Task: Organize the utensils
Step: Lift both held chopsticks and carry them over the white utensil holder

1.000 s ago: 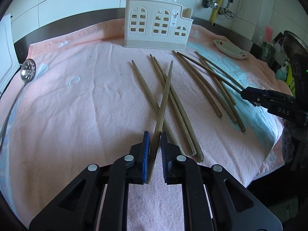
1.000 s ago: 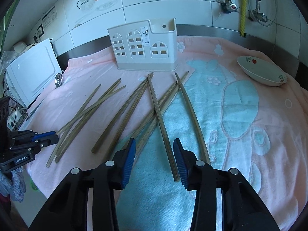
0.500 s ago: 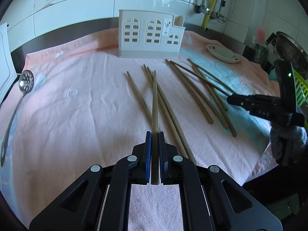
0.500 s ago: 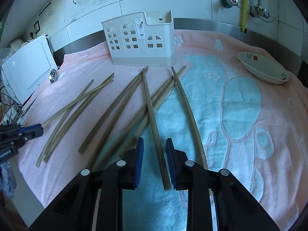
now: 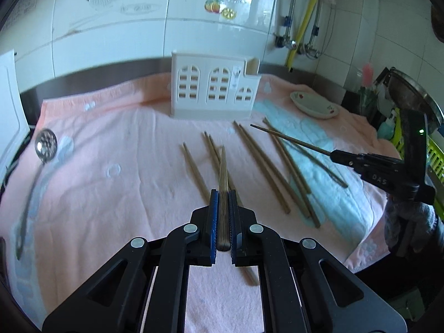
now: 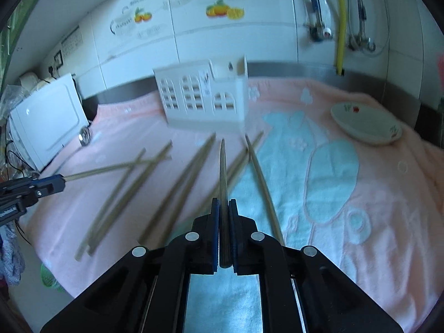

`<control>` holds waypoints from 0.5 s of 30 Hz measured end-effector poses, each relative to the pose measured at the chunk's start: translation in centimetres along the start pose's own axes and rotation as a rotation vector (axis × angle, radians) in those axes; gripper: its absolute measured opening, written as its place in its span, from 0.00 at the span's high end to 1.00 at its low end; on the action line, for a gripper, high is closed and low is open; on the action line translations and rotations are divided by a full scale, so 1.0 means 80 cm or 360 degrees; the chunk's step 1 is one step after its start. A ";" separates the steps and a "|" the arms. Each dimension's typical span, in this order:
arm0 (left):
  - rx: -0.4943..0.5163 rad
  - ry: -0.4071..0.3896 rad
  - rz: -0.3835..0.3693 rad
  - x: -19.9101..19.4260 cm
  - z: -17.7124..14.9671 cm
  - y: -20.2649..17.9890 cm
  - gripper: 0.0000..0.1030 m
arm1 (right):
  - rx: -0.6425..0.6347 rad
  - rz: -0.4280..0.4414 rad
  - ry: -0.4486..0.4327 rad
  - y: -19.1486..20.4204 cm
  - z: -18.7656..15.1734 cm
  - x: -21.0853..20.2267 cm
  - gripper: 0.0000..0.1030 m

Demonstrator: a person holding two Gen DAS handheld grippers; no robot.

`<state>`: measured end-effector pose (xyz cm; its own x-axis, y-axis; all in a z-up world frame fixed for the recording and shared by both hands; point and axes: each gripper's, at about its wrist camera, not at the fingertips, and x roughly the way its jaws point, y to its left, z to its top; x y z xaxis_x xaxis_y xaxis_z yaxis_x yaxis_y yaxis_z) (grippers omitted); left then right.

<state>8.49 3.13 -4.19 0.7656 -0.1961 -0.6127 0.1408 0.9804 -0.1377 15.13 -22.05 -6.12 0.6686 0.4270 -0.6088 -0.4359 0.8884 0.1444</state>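
On a pink towel (image 5: pixel 116 183) spread over a kitchen counter, the left gripper (image 5: pixel 222 223) clamps one chopstick (image 5: pixel 222 177) lengthwise, tip aimed at the white holder (image 5: pixel 213 94). The right gripper (image 6: pixel 224 231) pinches a second chopstick (image 6: pixel 222 174) likewise, seemingly for slotting in. Loose chopsticks (image 5: pixel 263 166) lie between them.

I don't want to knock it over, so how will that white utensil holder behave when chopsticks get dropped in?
The white utensil holder looks like thin plastic with cut-out windows, so probably light. It stands free on a soft pink towel, so a sideways nudge could slide or tip it. Its wide base likely helps. The chopstick held in the left gripper looks stiff.
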 end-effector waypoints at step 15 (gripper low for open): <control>-0.0062 -0.0145 -0.0039 -0.028 0.062 0.006 0.94 | -0.0140 -0.0020 -0.0022 0.019 0.079 -0.032 0.94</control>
<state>9.94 4.14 0.99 0.8166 -0.2158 -0.5354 0.1371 0.9735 -0.1833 16.60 -20.71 0.59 0.6822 0.4188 -0.5993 -0.4783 0.8756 0.0675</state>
